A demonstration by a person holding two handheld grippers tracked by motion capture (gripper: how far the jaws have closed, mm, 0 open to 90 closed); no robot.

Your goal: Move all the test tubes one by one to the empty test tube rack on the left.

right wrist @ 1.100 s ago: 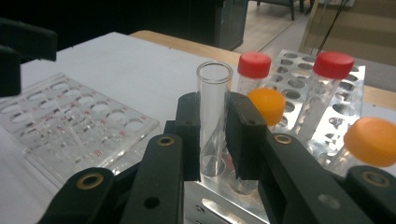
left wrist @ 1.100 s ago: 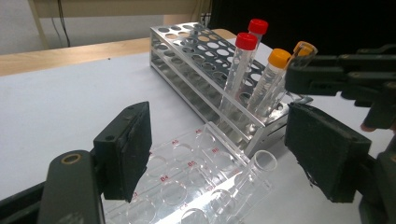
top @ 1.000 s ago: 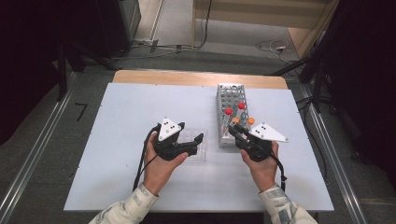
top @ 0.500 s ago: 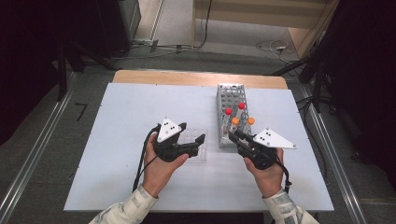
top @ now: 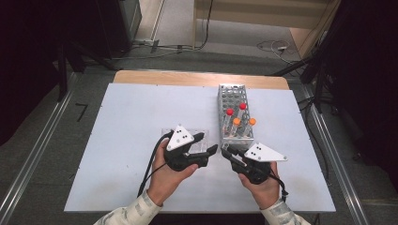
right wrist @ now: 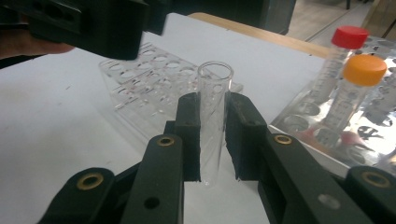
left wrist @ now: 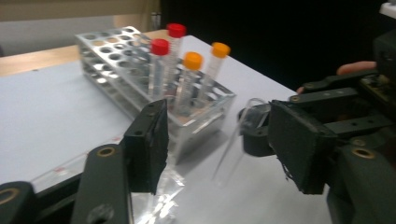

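— What does the right gripper [right wrist: 212, 135] hold?
— A clear glass tube [right wrist: 212, 121], squeezed between its jaws, mouth up, above the table [top: 131, 122].
— And the left gripper [left wrist: 219, 140]?
— Its jaws have just been closing. They stand half open, with nothing between them, over the clear rack [right wrist: 154, 88], beside the metal rack [top: 233, 101].

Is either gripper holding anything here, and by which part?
The right gripper clamps a clear uncapped tube around its lower half, the open mouth standing clear above the pads. The left gripper holds nothing; its jaws have just been closing.
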